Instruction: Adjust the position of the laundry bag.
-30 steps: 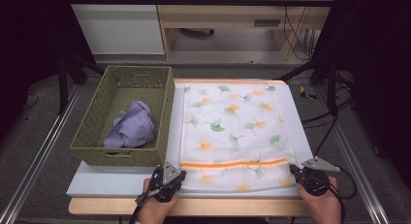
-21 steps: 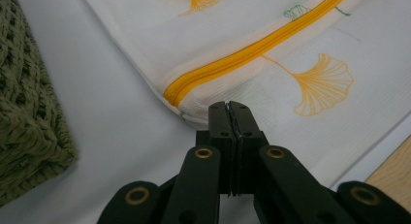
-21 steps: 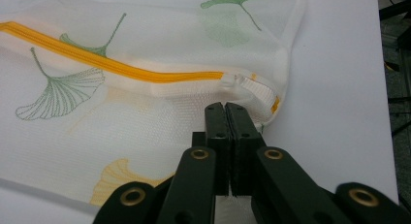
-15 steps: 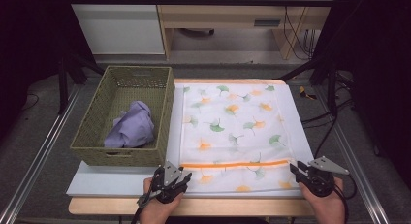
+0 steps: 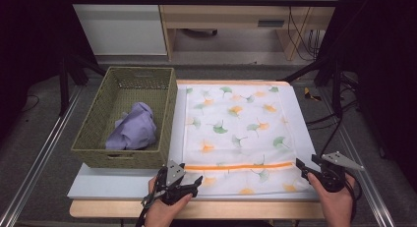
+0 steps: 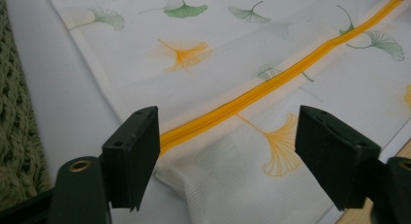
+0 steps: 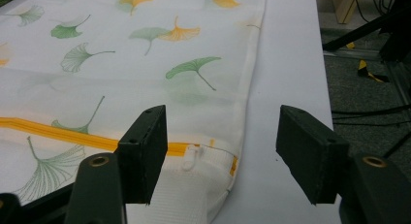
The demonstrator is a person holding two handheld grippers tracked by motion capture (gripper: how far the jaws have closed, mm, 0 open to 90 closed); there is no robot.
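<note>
**Both grippers back off to the near corners of the pillowcase**

Compared with one second ago, I see my two grippers a little lower in the high view, closer to the near edge of the counter. The right gripper [image 5: 301,166] moves more: it sat over the right end of the orange zipper line, and now it is just outside the near right corner of the cloth. The left gripper [image 5: 195,180] shifts only slightly toward me. The cloth itself does not change. I judge that nothing is grasped yet and that I am lining up both hands to take the near corners, probably to fold or lift the piece.

The pillowcase [image 5: 236,124], white with green and orange leaf prints, lies flat on the counter [image 5: 98,185], on its right half, with the zipper [image 6: 252,95] running parallel to the near edge. The woven basket [image 5: 93,156] stands at the left side, touching or just beside the cloth's left border, and holds a crumpled lilac cloth [image 5: 134,131].

Both hands come in from the near edge, low, with the grippers pointing forward and a little inward. In the left gripper view the fingers [image 6: 133,153] stand wide apart, with the zipper's left end between them. In the right gripper view the fingers [image 7: 145,149] are also spread, around the zipper pull [image 7: 192,156] and the corner hem, holding nothing.
</note>
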